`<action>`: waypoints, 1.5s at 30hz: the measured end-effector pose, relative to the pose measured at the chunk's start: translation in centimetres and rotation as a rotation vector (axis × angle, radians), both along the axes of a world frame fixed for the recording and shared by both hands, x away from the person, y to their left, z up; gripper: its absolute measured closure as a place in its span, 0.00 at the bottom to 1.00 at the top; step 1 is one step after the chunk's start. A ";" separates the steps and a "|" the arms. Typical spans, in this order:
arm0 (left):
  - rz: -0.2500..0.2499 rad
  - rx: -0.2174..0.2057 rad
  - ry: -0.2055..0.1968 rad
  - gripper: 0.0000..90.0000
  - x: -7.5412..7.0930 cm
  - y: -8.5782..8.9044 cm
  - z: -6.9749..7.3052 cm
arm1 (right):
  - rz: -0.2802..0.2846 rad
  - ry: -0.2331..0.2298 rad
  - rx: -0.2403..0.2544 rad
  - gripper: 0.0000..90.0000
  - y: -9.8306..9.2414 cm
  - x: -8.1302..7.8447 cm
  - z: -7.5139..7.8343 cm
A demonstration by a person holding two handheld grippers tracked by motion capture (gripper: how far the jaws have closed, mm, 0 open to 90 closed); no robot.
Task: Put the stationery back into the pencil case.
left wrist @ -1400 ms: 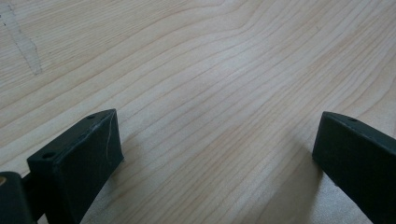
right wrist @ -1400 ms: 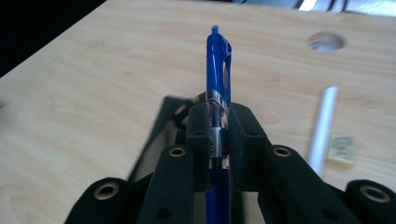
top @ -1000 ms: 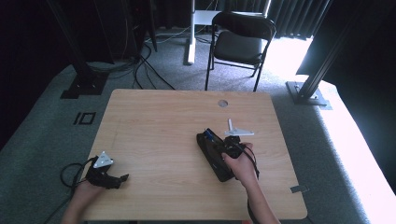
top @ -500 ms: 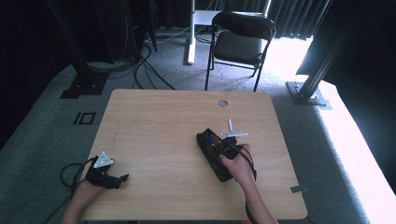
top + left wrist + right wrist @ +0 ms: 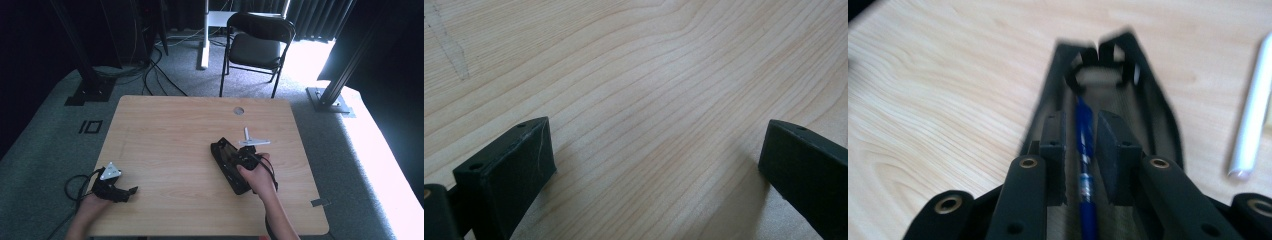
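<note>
The right gripper's [image 5: 1082, 165] jaws had just been opening, seemingly releasing the blue pen [image 5: 1084, 150] into the black case [image 5: 229, 165], twelve o'clock ahead; the left gripper [image 5: 654, 165] lay open.

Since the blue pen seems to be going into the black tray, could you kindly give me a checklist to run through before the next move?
1. Blue pen lies lengthwise in the black tray: ok.
2. Right gripper releasing: jaws have just been opening, pen between them, gap on one side: ok.
3. White pen apart from the tray: ok.
4. Left gripper open over bare table: ok.
5. Pen tip seated at the tray's far end: cannot tell, blurred.
</note>
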State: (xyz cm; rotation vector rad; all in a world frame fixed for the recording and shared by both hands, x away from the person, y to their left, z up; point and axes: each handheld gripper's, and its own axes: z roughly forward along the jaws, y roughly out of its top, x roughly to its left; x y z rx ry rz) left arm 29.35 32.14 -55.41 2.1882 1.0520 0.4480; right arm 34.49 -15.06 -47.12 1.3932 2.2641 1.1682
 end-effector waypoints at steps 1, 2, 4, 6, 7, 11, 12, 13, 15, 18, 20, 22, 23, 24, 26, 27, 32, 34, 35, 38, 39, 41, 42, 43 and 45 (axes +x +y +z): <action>0.000 0.000 0.000 0.02 0.0 0.0 0.0 | 0.002 -0.014 0.014 0.80 -0.2 -0.1 0.6; 0.000 0.000 0.000 0.02 0.0 0.0 0.0 | 0.001 -0.030 0.016 0.79 -0.5 -0.2 1.1; 0.000 0.000 0.000 0.02 0.0 0.0 0.0 | -0.008 -0.050 0.023 0.79 -0.9 -0.1 1.6; 0.000 0.000 0.000 0.02 0.0 0.0 0.0 | -0.038 -0.083 0.021 0.78 -1.8 0.4 2.4; 0.000 0.000 0.000 0.02 0.0 0.0 0.0 | -0.057 -0.096 0.011 0.77 -2.3 0.7 2.5; 0.000 0.000 0.000 0.02 0.0 0.0 0.0 | -0.141 -0.113 -0.023 0.74 -4.5 2.6 2.1; 0.000 0.000 0.000 0.02 0.0 0.0 0.0 | -0.152 -0.112 -0.028 0.74 -4.9 3.0 1.9; 0.000 0.000 0.000 0.02 0.0 0.0 0.0 | -0.170 -0.113 -0.040 0.74 -5.3 3.5 1.6; 0.000 0.000 0.000 0.02 0.0 0.0 0.0 | -0.200 -0.099 -0.050 0.74 -6.1 4.4 0.9; 0.000 0.000 0.000 0.02 0.0 0.0 0.0 | -0.224 -0.076 -0.074 0.74 -7.0 5.7 -0.2; 0.000 0.000 0.000 0.02 0.0 0.0 0.0 | -0.246 -0.053 -0.071 0.73 -7.4 6.6 -1.1; 0.000 0.000 0.000 0.02 0.0 0.0 0.0 | -0.260 -0.041 -0.066 0.72 -7.7 7.3 -1.7; 0.000 0.000 0.000 0.02 0.0 0.0 0.0 | -0.268 -0.031 -0.068 0.72 -7.8 7.6 -2.0; 0.000 0.000 0.000 0.02 0.0 0.0 0.0 | -0.269 -0.025 -0.076 0.71 -7.8 8.1 -2.4; 0.000 0.000 0.000 0.02 0.0 0.0 0.0 | -0.276 -0.015 -0.082 0.71 -7.9 8.6 -2.9; 0.000 0.000 0.000 0.02 0.0 0.0 0.0 | -0.278 -0.011 -0.088 0.71 -7.9 8.9 -3.2; 0.000 0.000 0.000 0.02 0.0 0.0 0.0 | -0.266 0.021 -0.085 0.69 -7.5 9.8 -4.4; 0.000 0.000 0.000 0.02 0.0 0.0 0.0 | -0.266 0.030 -0.097 0.69 -7.4 9.9 -4.7; 0.000 0.000 0.000 0.02 0.0 0.0 0.0 | -0.268 0.033 -0.094 0.69 -7.4 10.0 -4.9; 0.000 0.000 0.000 0.02 0.0 0.0 0.0 | -0.279 0.056 -0.103 0.69 -7.4 10.4 -5.6; 0.000 0.000 0.000 0.02 0.0 0.0 0.0 | -0.278 0.061 -0.103 0.70 -7.4 10.5 -5.8; 0.000 0.000 0.000 0.02 0.0 0.0 0.0 | -0.281 0.066 -0.115 0.70 -7.4 10.7 -6.0; 0.000 0.000 0.000 0.02 0.0 0.0 0.0 | -0.280 0.072 -0.107 0.70 -7.4 10.7 -6.1; 0.000 0.000 0.000 0.02 0.0 0.0 0.0 | -0.277 0.078 -0.108 0.71 -7.4 10.8 -6.1; 0.000 0.000 0.000 0.02 0.0 0.0 0.0 | -0.281 0.084 -0.134 0.73 -7.4 10.9 -6.3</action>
